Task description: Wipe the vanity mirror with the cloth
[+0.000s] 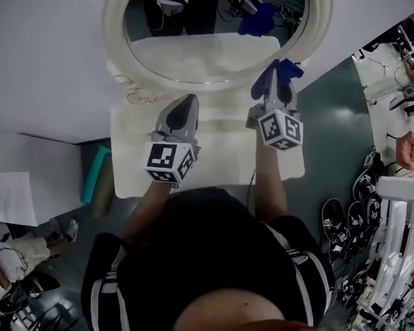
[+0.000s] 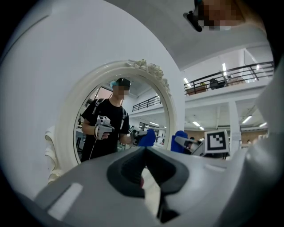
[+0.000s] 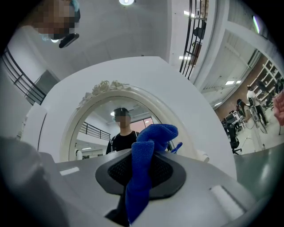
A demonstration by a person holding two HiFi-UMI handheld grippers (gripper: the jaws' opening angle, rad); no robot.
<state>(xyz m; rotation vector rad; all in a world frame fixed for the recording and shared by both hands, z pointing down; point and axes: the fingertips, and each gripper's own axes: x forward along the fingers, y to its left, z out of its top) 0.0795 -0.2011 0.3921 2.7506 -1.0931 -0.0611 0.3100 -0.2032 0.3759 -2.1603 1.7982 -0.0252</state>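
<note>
Nearest, at the bottom of the head view: dark shirt with white stripes, both forearms stretched forward over a white vanity top [image 1: 133,166].

Left gripper [image 1: 183,110]: held above the tabletop, aimed at the lower rim of the mirror. Fingers brought together at the tips in the left gripper view [image 2: 145,150], nothing between them.

Right gripper [image 1: 279,87]: level with the left, near it. Fingers closed on a blue cloth [image 1: 277,72]; in the right gripper view the cloth [image 3: 148,146] pinched between the pads and bunched up past the tips. From above, cloth over the lower right edge of the frame; contact with frame or glass not readable.

Just beyond: oval vanity mirror [image 1: 207,49] in an ornate white frame [image 1: 324,21], set against a plain pale wall [image 1: 40,59]. In the glass, reflection of the person with both grippers and the blue cloth.

Around: dark grey-green floor [image 1: 337,118]. Teal roll [image 1: 99,175] standing beside the table's left edge. White racks and tangled black gear [image 1: 400,240] to the right.

Farthest, in the left gripper view: upper gallery with a dark railing [image 2: 239,73], strip lights under a white ceiling.
</note>
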